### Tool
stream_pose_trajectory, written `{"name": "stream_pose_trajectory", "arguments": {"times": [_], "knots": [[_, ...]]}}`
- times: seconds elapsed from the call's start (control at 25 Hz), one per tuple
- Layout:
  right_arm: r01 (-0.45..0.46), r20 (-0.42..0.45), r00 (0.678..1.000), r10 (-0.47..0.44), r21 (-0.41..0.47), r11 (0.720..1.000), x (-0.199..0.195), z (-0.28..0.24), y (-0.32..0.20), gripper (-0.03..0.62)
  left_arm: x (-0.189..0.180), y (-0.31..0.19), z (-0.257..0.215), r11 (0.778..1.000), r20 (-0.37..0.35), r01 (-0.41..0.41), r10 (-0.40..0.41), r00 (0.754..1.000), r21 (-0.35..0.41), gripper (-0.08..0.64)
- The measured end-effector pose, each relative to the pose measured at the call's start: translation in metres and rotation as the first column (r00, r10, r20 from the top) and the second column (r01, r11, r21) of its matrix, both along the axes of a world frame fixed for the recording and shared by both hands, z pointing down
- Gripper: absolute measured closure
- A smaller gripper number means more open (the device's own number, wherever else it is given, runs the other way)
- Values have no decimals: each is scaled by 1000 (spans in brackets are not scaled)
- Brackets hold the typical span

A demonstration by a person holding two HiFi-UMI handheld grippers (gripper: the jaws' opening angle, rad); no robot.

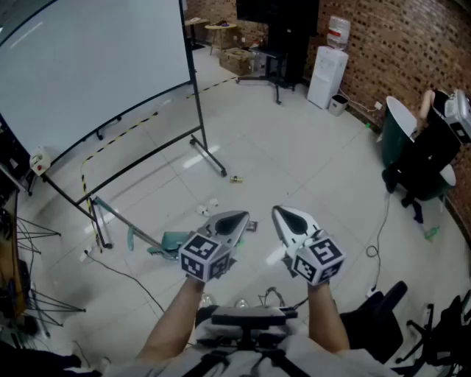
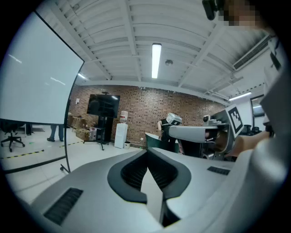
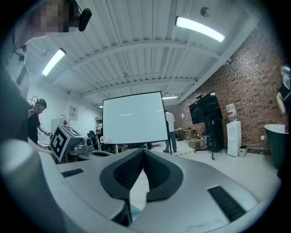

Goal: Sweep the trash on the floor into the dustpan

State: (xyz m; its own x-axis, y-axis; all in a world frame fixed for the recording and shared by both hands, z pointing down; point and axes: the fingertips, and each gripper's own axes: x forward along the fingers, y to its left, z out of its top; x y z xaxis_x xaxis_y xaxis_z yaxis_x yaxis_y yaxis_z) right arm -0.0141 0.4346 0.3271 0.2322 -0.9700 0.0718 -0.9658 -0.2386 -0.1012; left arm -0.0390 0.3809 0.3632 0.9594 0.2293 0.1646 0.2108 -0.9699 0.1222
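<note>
left hand-held gripper (image 1: 238,217) and right hand-held gripper (image 1: 280,213) closed, empty.

My head camera looks steeply down at the floor (image 1: 294,147). Both jaw cameras face level, sharing the water dispenser (image 2: 120,135).

Bright, even indoor light from ceiling strip lamps (image 2: 156,60). Soft glare on pale floor (image 1: 294,154), shadows faint. Gripper views fisheye, black corners; near foreground soft.

2 grippers (image 1: 239,216) (image 1: 280,213), 1 proj. screen (image 1: 88,66), 1 water cooler (image 1: 327,74), 1 TV (image 1: 280,10), 1 dustpan (image 1: 174,241)
</note>
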Motion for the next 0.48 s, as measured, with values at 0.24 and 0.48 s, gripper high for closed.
{"name": "stream_pose_trajectory", "arguments": {"times": [0.24, 0.48], "knots": [[97, 11, 995, -97, -2, 995, -8, 7, -23, 592, -14, -24, 8, 995, 12, 104, -104, 995, 1, 557], [280, 48, 959, -280, -6, 960, -43, 18, -84, 592, -72, -87, 28, 946, 68, 325, -325, 943, 25, 557]]}}
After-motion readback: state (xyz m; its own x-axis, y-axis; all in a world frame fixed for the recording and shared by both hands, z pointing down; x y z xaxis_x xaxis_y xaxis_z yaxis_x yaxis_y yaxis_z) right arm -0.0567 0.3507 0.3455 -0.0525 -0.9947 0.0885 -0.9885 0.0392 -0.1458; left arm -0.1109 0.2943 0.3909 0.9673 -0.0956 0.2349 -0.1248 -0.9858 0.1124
